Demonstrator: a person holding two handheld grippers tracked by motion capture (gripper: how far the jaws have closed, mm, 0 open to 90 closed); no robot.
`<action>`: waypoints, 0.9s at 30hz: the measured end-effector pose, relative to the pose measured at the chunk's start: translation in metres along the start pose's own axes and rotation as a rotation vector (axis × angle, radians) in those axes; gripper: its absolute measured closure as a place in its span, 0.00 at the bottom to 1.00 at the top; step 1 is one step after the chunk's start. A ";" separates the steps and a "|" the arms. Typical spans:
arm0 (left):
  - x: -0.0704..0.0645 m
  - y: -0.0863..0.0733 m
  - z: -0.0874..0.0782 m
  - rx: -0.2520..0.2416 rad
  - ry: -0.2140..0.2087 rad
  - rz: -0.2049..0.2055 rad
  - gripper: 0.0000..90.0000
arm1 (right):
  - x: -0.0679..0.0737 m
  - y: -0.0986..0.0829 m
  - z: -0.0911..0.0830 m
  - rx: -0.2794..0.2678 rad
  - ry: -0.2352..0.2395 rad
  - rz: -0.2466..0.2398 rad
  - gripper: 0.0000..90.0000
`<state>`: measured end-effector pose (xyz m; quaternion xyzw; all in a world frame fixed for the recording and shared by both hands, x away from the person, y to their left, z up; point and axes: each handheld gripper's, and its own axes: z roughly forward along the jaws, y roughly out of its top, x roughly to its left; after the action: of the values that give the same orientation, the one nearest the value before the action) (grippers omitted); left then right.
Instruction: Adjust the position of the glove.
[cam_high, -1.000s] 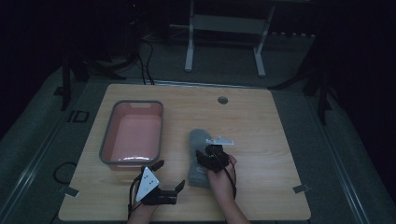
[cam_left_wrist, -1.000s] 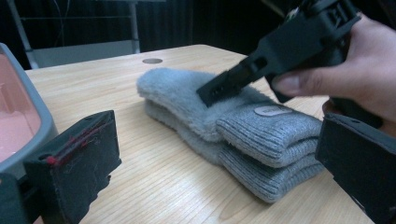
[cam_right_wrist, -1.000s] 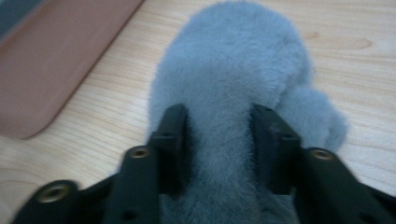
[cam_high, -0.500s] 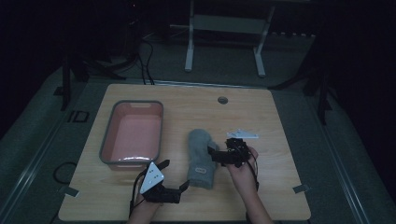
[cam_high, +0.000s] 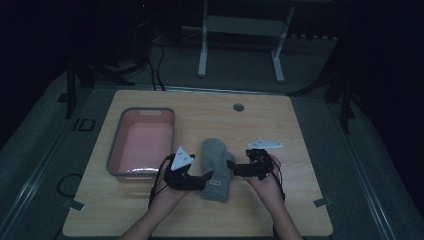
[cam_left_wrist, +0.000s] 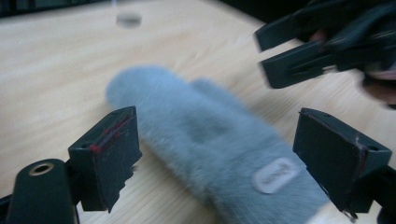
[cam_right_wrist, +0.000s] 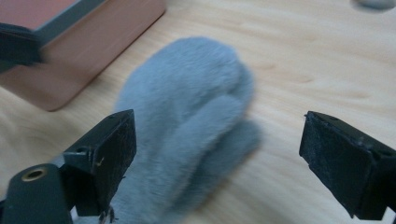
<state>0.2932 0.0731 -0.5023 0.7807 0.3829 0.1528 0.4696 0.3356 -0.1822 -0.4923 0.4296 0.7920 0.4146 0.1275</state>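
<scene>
Mitten (cam_high: 216, 167) beside pink tray (cam_high: 116, 165)

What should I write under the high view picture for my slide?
Two open hand-held grippers, left and right, flank a fuzzy grey mitten on a wooden table beside a pink bin.

**A fuzzy grey mitten between the two tongs**

The mitten (cam_high: 216, 169) is soft, fluffy and grey. It lies flat on the wood, with its round tip pointing away from the person. A small oval label (cam_left_wrist: 274, 174) sits near its cuff. The left gripper (cam_high: 202, 180) is at its cuff end. The right gripper (cam_high: 234, 167) is just beside its thumb (cam_right_wrist: 219, 149) side.
</scene>
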 end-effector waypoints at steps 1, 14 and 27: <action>0.003 0.002 0.004 0.018 0.023 -0.004 0.24 | 0.001 0.000 0.003 0.001 -0.005 -0.001 0.19; 0.018 -0.007 0.056 0.261 0.014 -0.062 0.39 | 0.003 -0.020 0.041 0.203 -0.032 0.012 0.42; 0.021 -0.010 0.077 0.305 -0.115 -0.105 0.75 | -0.008 -0.024 0.052 0.251 0.104 0.065 0.75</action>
<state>0.3488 0.0442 -0.5531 0.8293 0.4145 0.0231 0.3740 0.3553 -0.1667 -0.5449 0.4455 0.8290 0.3377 0.0182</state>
